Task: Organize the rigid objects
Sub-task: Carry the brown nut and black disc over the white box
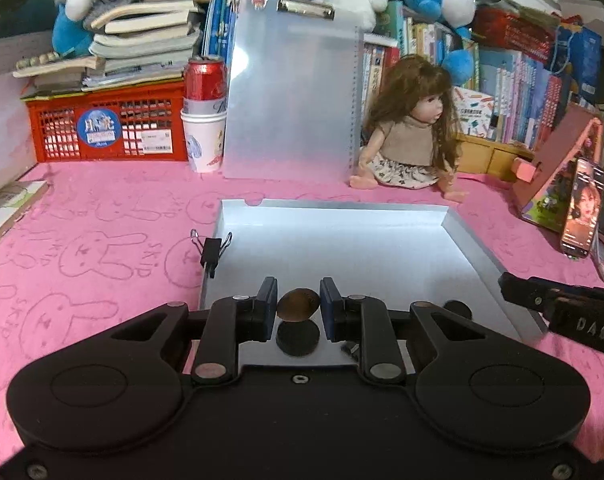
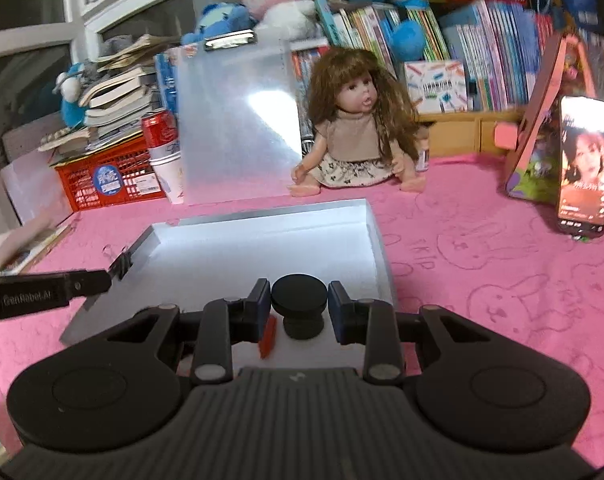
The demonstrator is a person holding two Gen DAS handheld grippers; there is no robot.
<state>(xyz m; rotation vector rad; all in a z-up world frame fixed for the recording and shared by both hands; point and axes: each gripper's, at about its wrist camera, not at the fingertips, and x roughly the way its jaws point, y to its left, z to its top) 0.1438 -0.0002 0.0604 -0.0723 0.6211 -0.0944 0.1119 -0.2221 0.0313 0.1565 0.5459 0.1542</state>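
A shallow silver tray [image 1: 458, 222] lies on the pink cloth, with a black binder clip [image 1: 211, 249] on its left rim. My left gripper [image 1: 298, 307] is shut on a brown oval piece [image 1: 297, 305] held just above the tray's near end; a dark round patch [image 1: 297, 339] lies under it. In the right wrist view my right gripper [image 2: 299, 305] is shut on a black round disc [image 2: 299, 295] over the tray [image 2: 376, 240], with a small red piece [image 2: 267, 338] on the tray floor beside it. Each gripper's finger shows at the edge of the other's view.
A translucent clipboard [image 1: 291, 92], a doll [image 1: 412, 128], a red can in paper cups [image 1: 205, 112] and a red crate [image 1: 105, 126] stand behind the tray. A lit phone [image 1: 582, 208] leans at the right. Books and plush toys line the back.
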